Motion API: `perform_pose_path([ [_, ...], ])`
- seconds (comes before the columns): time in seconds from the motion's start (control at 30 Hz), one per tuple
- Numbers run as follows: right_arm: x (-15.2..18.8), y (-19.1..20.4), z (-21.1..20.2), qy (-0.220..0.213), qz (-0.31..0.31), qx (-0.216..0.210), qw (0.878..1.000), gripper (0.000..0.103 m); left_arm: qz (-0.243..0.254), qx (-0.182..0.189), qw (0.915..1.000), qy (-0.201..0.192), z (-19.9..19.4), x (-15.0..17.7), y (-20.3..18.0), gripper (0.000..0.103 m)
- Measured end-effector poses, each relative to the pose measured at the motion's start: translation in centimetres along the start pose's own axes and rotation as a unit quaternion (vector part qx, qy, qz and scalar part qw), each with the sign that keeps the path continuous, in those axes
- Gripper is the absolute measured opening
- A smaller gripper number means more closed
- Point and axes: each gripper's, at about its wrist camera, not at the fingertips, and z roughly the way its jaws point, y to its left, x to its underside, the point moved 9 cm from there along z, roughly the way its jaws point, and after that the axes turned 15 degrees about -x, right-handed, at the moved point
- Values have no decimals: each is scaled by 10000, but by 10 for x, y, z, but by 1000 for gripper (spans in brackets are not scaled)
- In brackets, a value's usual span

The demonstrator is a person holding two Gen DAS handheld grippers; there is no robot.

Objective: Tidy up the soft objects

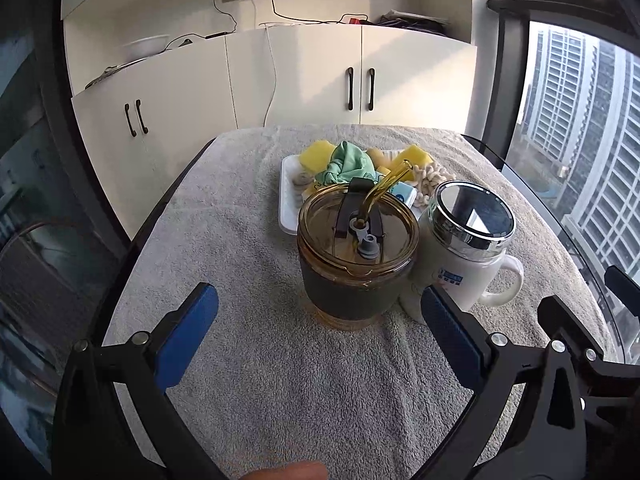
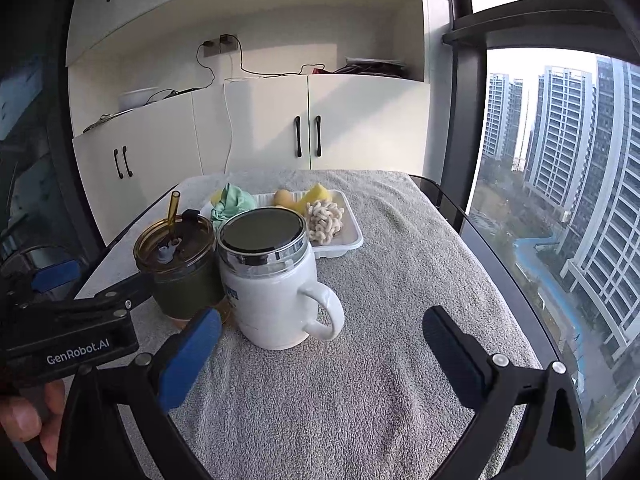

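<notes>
A white tray at the far middle of the towel holds the soft things: a green cloth, yellow sponges and a cream rope knot. The tray, cloth and sponges also show in the left wrist view. My left gripper is open and empty, just short of an amber cup with a straw. My right gripper is open and empty, just short of a white lidded mug. The cup and mug hide part of the tray.
A grey towel covers the glass table. The amber cup and mug stand side by side in front of the tray. White cabinets stand behind the table. A window lies to the right.
</notes>
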Motion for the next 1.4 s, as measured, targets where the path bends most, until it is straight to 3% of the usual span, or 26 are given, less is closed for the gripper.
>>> perform_pose_path([
  [1.4,-1,-3,5,20,2,69,10000,103,-97,-14,10000,-1,3,1,4,103],
])
